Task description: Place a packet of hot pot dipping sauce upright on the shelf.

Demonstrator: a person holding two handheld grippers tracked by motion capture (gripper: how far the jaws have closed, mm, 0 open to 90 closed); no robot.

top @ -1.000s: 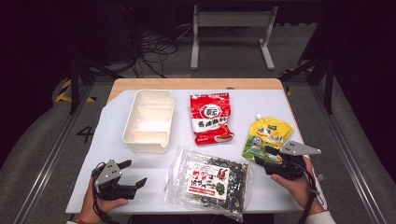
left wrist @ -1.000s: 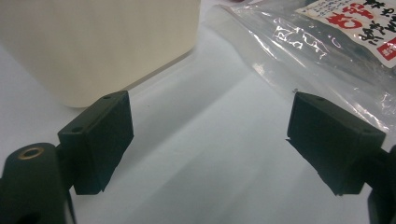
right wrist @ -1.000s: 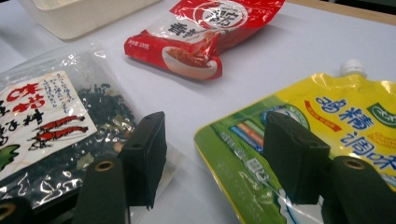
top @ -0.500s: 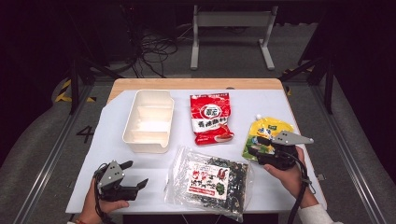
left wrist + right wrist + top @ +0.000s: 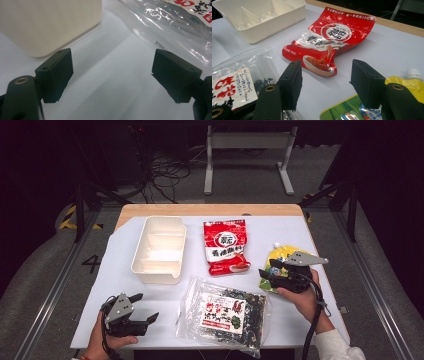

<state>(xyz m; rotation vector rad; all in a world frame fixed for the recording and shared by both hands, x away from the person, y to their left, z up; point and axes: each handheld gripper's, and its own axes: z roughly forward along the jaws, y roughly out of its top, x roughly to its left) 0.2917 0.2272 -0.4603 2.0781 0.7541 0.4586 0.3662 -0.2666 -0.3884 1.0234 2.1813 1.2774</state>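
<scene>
While my left tongs point(image 5: 145, 307) sit low at the near left corner of the worktop point(image 5: 195, 251), their jaws stand wide apart with nothing but bare white surface between them. They are idle, I judge. Just ahead of them to one side is the clear edge of the seaweed bag point(image 5: 225, 312), which lies flat at the near middle, and to the other side is the near wall of the cream tray point(image 5: 139, 251).

Further out on my right, my right tongs point(image 5: 265, 272) hover about half open and hold nothing. They hang over the near left edge of the yellow pouch point(image 5: 281, 254). The pouch lies flat on the worktop, its long axis running away from me and its white spout at the far end. In the right gripper view its green and yellow face sits under and beside the tongs' right jaw, not between the pads.

What matters is where these tongs point: leftward and away, across the worktop at the red packet point(image 5: 332, 42). That packet lies flat in the middle, apart from the tongs, long axis running away from me, its crumpled near corner showing in the gap between my jaws. My right hand is plainly the nearer one to both it and the pouch. Taking the packet would call for a reach forward and left and then down onto that near edge.
</scene>
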